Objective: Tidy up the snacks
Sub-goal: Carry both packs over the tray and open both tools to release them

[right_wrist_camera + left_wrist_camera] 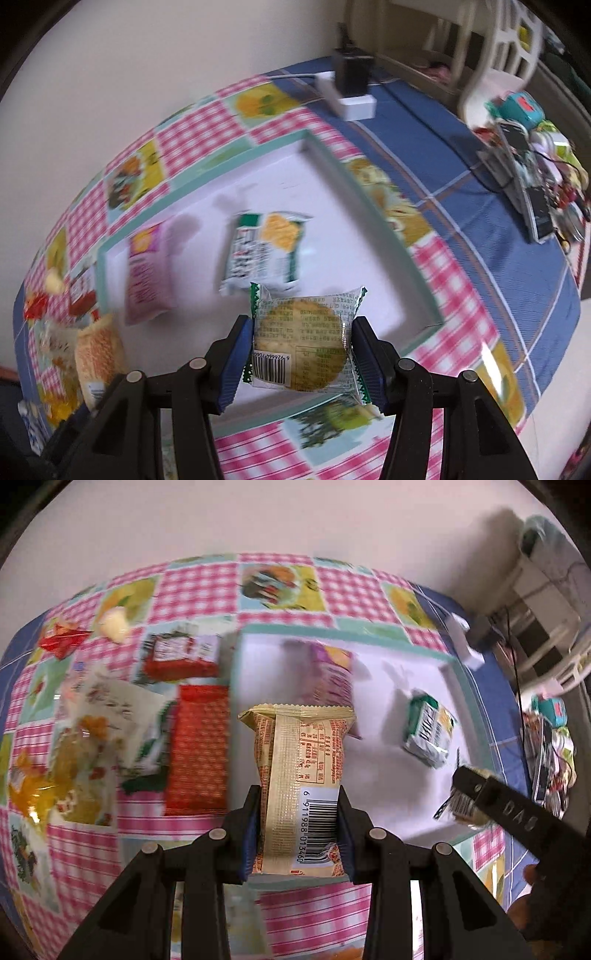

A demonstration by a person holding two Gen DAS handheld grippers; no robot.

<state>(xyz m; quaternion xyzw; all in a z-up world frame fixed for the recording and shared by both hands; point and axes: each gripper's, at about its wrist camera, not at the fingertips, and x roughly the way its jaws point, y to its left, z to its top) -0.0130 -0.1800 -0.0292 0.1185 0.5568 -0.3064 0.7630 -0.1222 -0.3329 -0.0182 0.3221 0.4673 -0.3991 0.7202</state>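
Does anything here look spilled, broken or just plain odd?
Nothing is spilled or torn. The snacks outside the white box lie in a loose overlapping jumble on the tablecloth, still unsorted. The yellow packet is squeezed in at its middle by the left gripper.

2 wrist fisheyes, steeply downward, close above table, both seeing white tray (406, 686) (332, 206)

Left gripper (297, 834) and right gripper (303, 358) are angled steeply downward; the jaws of each are clamped on a packet held between the pads.
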